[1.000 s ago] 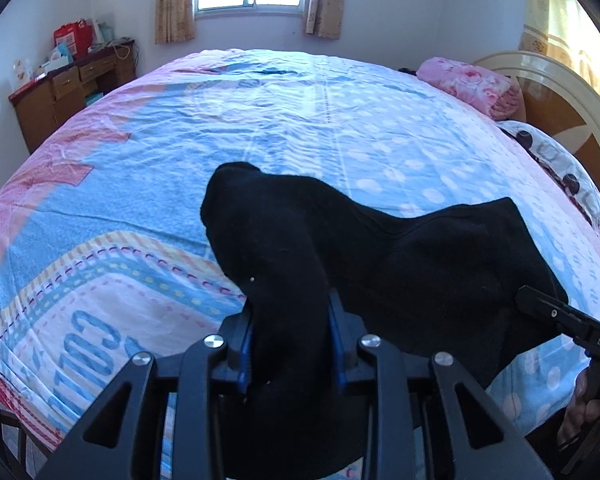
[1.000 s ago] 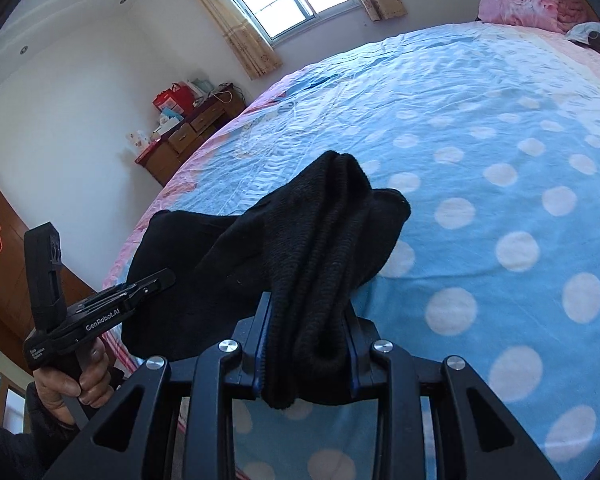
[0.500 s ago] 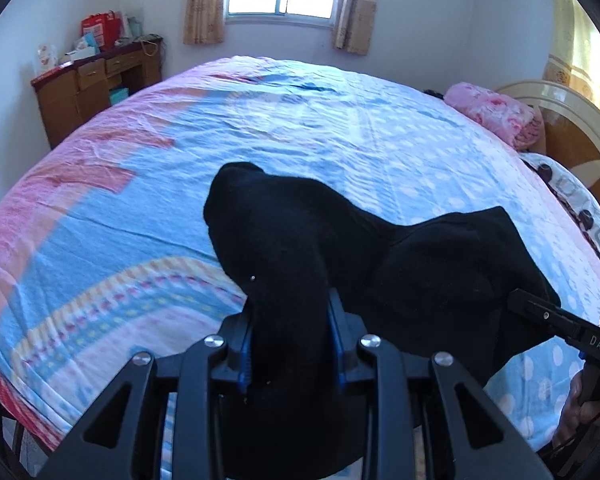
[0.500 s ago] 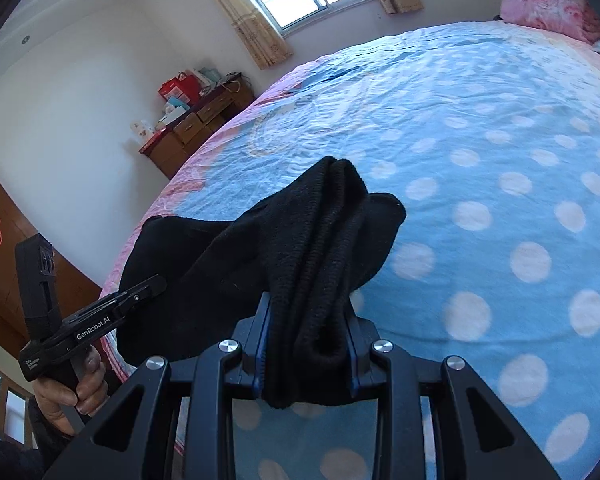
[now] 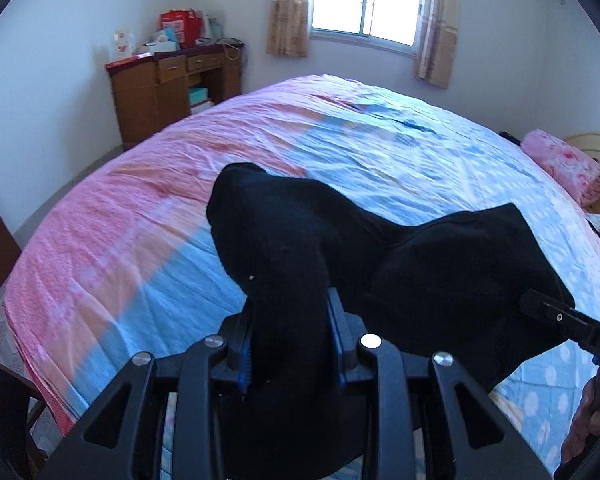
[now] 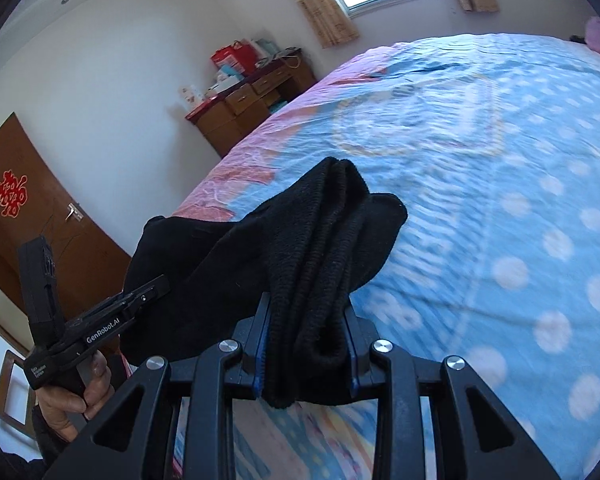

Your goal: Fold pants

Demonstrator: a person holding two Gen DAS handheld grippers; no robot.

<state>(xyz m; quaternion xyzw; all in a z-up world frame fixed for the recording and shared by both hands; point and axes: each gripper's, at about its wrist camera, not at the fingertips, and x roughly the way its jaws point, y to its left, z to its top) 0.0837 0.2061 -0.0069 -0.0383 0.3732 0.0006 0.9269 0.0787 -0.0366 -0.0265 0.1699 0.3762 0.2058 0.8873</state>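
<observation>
The black pants (image 5: pixel 440 276) hang in the air between my two grippers, above the bed. My left gripper (image 5: pixel 290 336) is shut on one bunched end of the pants, and the cloth hides its fingertips. My right gripper (image 6: pixel 306 344) is shut on the other bunched, ribbed end of the pants (image 6: pixel 320 248). The right gripper also shows at the right edge of the left wrist view (image 5: pixel 560 320). The left gripper also shows at the left of the right wrist view (image 6: pixel 112 316), held in a hand.
The bed (image 5: pixel 380 148) has a blue polka-dot and pink cover and fills the space ahead. A pink pillow (image 5: pixel 564 164) lies at its right. A wooden dresser (image 5: pixel 168 88) with boxes stands by the far wall. A brown door (image 6: pixel 28 208) is at left.
Both grippers have risen and tilted up with the pants still held. The bed sits lower in both views, and more of the walls, dresser and door shows.
</observation>
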